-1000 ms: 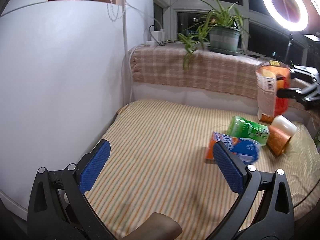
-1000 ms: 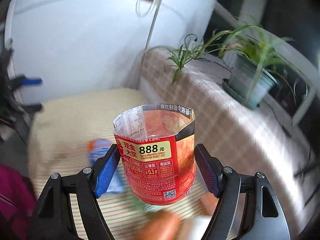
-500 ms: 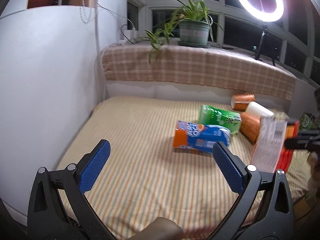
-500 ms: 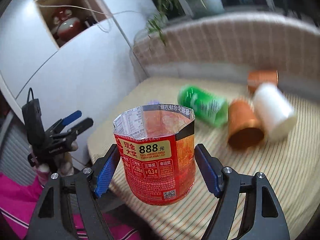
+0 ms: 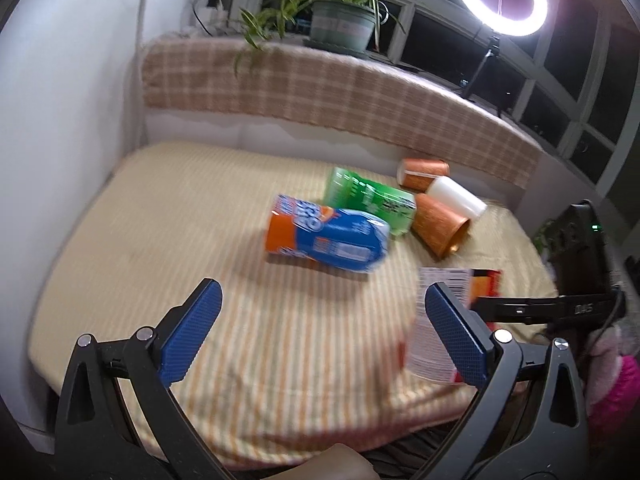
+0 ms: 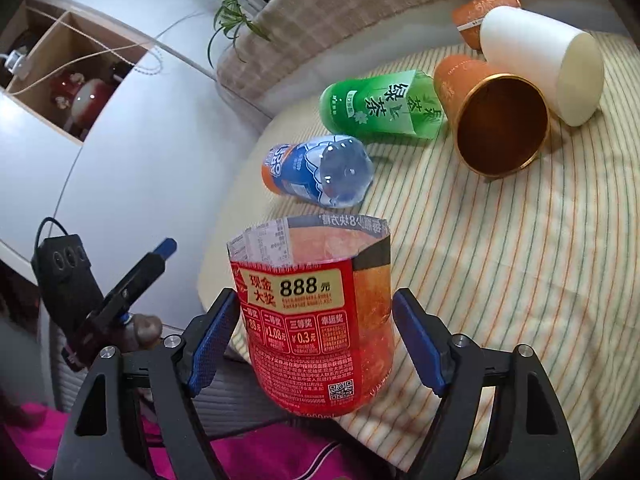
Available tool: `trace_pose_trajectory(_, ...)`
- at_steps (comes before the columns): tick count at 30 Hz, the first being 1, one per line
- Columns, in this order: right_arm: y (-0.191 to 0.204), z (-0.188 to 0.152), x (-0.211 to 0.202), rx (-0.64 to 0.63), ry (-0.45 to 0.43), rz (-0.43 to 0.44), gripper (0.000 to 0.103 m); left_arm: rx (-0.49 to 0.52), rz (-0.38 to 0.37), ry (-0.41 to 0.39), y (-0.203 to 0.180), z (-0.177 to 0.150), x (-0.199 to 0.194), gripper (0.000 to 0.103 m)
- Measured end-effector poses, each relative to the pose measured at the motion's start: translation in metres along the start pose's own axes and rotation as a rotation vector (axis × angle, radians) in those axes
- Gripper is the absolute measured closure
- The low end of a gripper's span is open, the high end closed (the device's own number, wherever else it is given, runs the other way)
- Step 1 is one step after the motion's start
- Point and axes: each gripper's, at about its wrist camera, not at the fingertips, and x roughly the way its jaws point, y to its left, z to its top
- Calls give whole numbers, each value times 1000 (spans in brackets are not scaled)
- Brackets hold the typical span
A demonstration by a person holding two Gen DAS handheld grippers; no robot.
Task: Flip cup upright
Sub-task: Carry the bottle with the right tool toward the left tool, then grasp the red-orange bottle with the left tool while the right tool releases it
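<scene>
My right gripper (image 6: 314,344) is shut on a red cut-bottle cup (image 6: 316,320), held upright with its open end up, near the table's front edge. The same cup (image 5: 440,320) shows at the right in the left wrist view, partly behind my finger. My left gripper (image 5: 320,336) is open and empty above the front of the striped table (image 5: 160,240). It also shows at the left in the right wrist view (image 6: 132,280).
On the table lie a blue cut bottle (image 5: 324,236) (image 6: 316,176), a green one (image 5: 368,200) (image 6: 380,104), a copper cup (image 5: 440,224) (image 6: 496,120), a white cup (image 5: 456,196) (image 6: 540,60) and an orange cup (image 5: 424,168) (image 6: 484,4). A white cabinet (image 5: 60,120) stands left.
My right gripper has carried the red cup down towards the table's front right edge. The left gripper has swung right and pulled back; it stays open.
</scene>
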Motion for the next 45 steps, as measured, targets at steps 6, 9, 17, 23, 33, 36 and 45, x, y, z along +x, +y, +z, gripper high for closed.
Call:
trace_pose_trajectory(6, 12, 0, 8, -85, -1, -68, 22, -32, -79, 65, -3, 0, 11, 2)
trace_pose_trajectory(9, 12, -2, 4, -76, -10, -76, 22, -51, -122, 100, -4, 1, 19, 4)
trace_pose_trajectory(17, 9, -20, -37, -33, -130, -77, 22, -138, -266, 213, -7, 8, 46, 7)
trace_pose_trajectory(23, 3, -46, -70, -7, -225, -137, 22, -217, -364, 294, -13, 17, 72, 7)
trace_pose_trajectory(33, -4, -62, -93, 20, -283, -222, 22, -351, -425, 413, -15, 17, 123, 8)
trace_pose_trajectory(36, -4, -61, -92, 19, -282, -222, 22, -342, -417, 417, -18, 17, 128, 8)
trace_pose_trajectory(45, 0, -60, -85, -7, -271, -252, 22, -300, -393, 431, -29, 16, 143, 13)
